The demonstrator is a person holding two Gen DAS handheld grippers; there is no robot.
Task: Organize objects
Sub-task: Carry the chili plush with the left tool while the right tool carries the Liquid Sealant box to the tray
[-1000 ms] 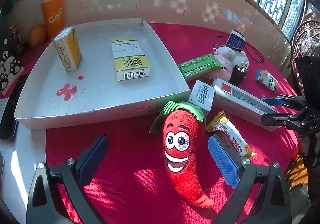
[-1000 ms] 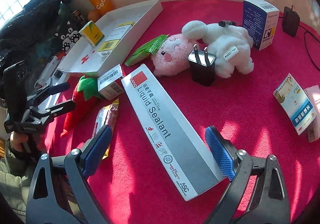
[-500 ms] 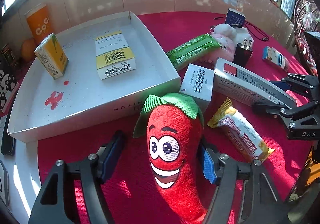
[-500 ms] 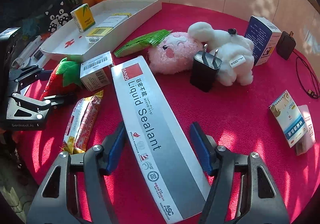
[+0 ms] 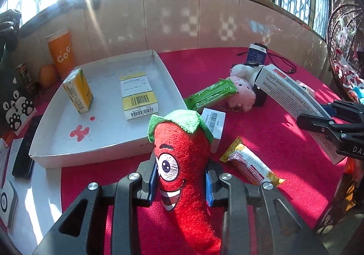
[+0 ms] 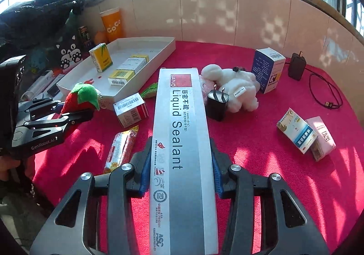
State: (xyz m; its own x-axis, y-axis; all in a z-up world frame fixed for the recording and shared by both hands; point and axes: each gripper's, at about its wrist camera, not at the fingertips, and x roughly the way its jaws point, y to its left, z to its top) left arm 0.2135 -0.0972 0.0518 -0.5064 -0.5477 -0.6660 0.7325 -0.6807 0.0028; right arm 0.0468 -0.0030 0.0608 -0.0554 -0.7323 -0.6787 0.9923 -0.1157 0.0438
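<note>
My left gripper (image 5: 180, 183) is shut on the red chili plush (image 5: 182, 159) with the green cap and holds it lifted above the red cloth; it also shows in the right wrist view (image 6: 78, 98). My right gripper (image 6: 180, 169) is shut on the long white Liquid Sealant box (image 6: 182, 141) and holds it raised; the box also shows in the left wrist view (image 5: 291, 93). The white tray (image 5: 95, 150) lies ahead to the left with a yellow carton (image 5: 77, 90) and a yellow-white box (image 5: 137, 96) in it.
On the red cloth lie a snack bar (image 5: 250, 165), a small barcode box (image 5: 213, 122), a green packet (image 5: 210, 93), a pink-white plush (image 6: 234, 89), a black charger (image 6: 217, 103), a blue box (image 6: 268, 69) and two medicine boxes (image 6: 306, 133). An orange cup (image 5: 60, 52) stands behind the tray.
Both grippers have closed, the left on the chili plush and the right on the sealant box, and both have lifted their objects off the cloth.
</note>
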